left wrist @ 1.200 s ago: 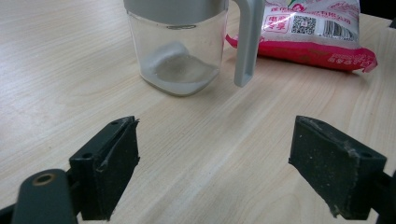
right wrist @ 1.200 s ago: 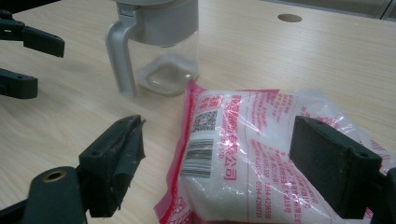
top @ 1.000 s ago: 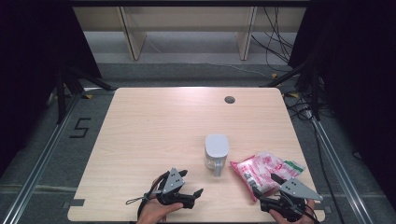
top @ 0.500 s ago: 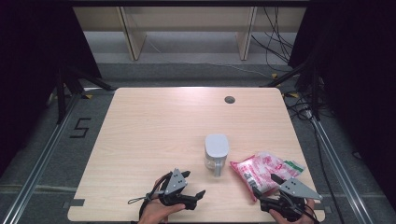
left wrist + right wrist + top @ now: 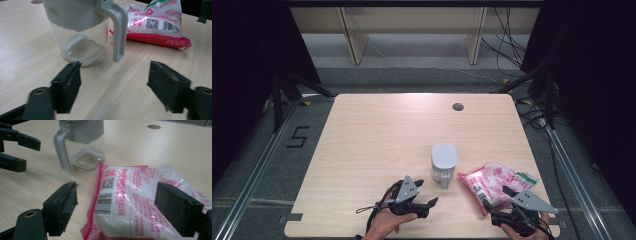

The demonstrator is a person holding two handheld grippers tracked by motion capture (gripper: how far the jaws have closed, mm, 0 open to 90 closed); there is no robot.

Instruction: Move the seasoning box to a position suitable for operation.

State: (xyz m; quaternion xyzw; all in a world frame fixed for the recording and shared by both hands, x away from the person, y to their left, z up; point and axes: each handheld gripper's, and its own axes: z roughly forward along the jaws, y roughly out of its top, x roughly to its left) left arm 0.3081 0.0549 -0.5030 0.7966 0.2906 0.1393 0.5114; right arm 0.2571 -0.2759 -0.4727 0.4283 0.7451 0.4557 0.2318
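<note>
A clear jar with a grey lid and grey handle stands near the table's front middle, a little white powder in its bottom. Right of it lies a red-and-white bag of white grains. My left gripper points at the jar from the front left. Its jaws have just been closing a little but stay open with nothing between them, and the handle hangs just ahead. My right gripper is open, with the bag's near end lying between its jaws, untouched.
The wooden table has a round cable hole at its back right. My left gripper's jaws sit close to the jar's handle side. Beyond the table are shelf legs and floor cables.
My left gripper has shifted only slightly near the jar and its jaws look a bit narrower. The right gripper, jar and bag have not moved.
</note>
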